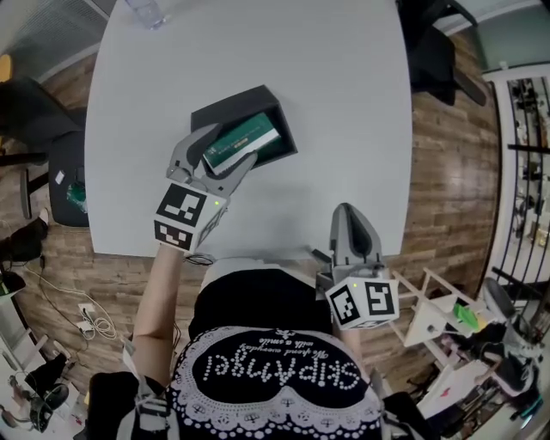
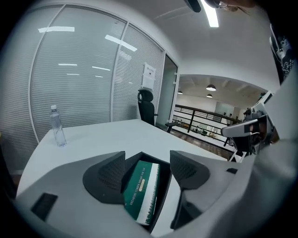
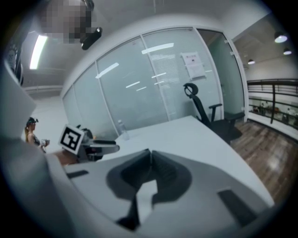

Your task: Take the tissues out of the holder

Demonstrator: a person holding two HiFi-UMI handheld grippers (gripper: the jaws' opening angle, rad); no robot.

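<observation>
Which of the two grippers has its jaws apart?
The left gripper: jaws apart at the green tissue pack in the black holder; the right gripper has them together.

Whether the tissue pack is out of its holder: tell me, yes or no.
No, the green tissue pack sits inside the open black holder.

Table bare to the right of and beyond holder: wide passage there. Bottle at far edge, well apart. Holder's dark walls hem tissue pack (open top the only way in). Left gripper straddles pack, jaws apart. Right gripper, jaws together, at near table edge, well apart from holder.
</observation>
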